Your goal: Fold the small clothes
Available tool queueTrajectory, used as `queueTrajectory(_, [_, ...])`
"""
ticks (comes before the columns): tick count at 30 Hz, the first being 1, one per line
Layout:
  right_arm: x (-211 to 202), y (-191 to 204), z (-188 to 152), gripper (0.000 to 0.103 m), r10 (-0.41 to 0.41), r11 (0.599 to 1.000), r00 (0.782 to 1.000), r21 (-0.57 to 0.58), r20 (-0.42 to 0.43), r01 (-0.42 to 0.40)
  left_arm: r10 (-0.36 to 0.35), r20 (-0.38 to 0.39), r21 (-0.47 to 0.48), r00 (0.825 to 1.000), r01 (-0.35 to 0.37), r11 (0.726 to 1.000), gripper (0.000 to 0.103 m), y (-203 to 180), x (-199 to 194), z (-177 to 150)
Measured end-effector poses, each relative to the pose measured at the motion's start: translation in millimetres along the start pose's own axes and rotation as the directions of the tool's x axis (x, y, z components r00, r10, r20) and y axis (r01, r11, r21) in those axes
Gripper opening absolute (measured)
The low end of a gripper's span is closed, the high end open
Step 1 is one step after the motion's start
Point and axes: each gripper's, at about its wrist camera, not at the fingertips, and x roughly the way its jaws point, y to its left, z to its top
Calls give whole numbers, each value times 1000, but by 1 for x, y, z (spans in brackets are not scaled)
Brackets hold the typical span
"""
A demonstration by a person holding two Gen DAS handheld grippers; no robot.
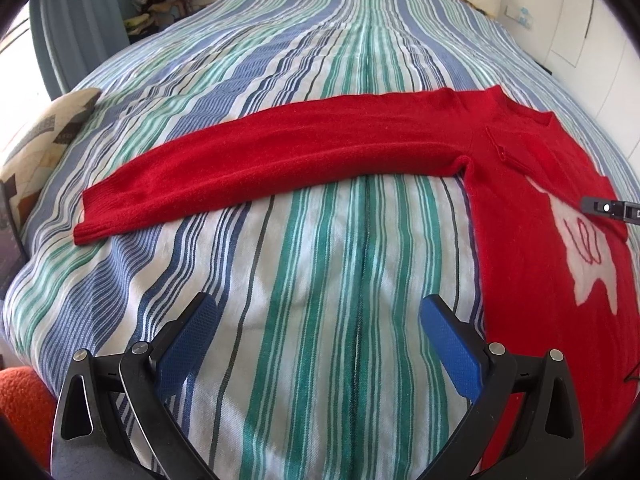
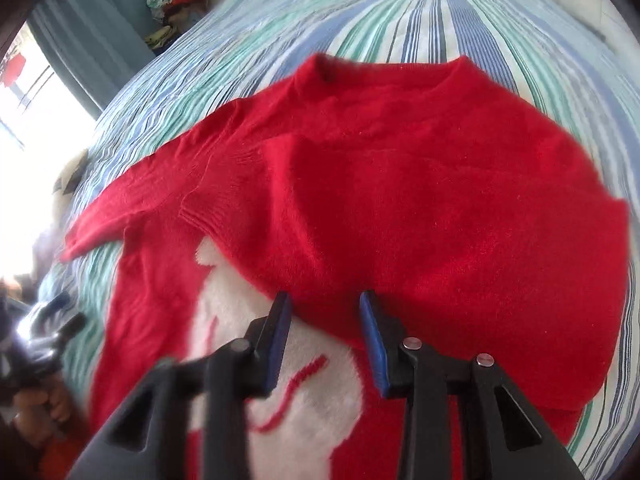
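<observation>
Across striped blue-green bedspread [image 1: 304, 240] lies fuzzy red knit sweater with white motif [image 2: 400, 200] — one sleeve [image 1: 260, 160] stretched flat toward left of frame in left wrist view, other already folded over chest. My left gripper [image 1: 316, 336] hovers over bare bedspread, jaws wide, nothing between. My right gripper [image 2: 324, 332] part-open over folded edge, gripping nothing. Fabric looks soft, light, floppy, clingy — I'd pinch ribbed cuff at sleeve's far left end.

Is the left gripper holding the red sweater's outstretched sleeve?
No, the left gripper stands open over the striped bedspread, apart from the sleeve.
</observation>
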Motion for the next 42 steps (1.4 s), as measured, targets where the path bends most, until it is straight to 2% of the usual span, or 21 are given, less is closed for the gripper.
queueTrajectory(2, [-21,8,-6,36,15,1000,997,-22,76,-14,-7,13,-15,1000,7,1000,102,3,-4,0])
queueTrajectory(4, [-54,13,-16,40,39,999,983,-31,177,-34,-17,25,-35,1000,18,999,102,8,-7,3])
queueTrajectory(6, [-88,13,-31,60,33,999,965,-38,261,-24,-26,31,-57,999,28,998,102,11,-8,5])
queueTrajectory(9, [-128,8,-63,66,-44,997,938,-41,345,62,-42,29,-78,999,44,996,102,13,-7,6])
queueTrajectory(12, [-145,-2,-97,67,-155,986,925,-3,348,166,-48,31,-72,998,51,996,102,11,-8,6])
queueTrajectory(18, [-167,-32,-165,67,-274,953,883,231,380,196,-28,14,-30,1000,28,999,102,1,-4,2])
queueTrajectory(20, [-172,-35,-175,69,-297,942,872,267,389,202,-25,8,-23,1000,26,999,102,-1,-2,1])
queueTrajectory(25, [-175,-36,-172,72,-307,942,861,256,405,215,-11,5,-6,1000,11,1000,102,-5,0,-1])
queueTrajectory(33, [-162,-29,-176,72,-281,953,872,223,401,204,-9,-18,-23,1000,9,1000,102,-1,6,-3])
queueTrajectory(39, [-164,-33,-177,72,-293,948,864,239,409,208,-11,-33,-20,999,10,1000,102,0,10,-4])
queueTrajectory(42, [-163,-36,-177,72,-290,948,867,247,404,202,-14,-40,-29,999,13,999,102,2,11,-4])
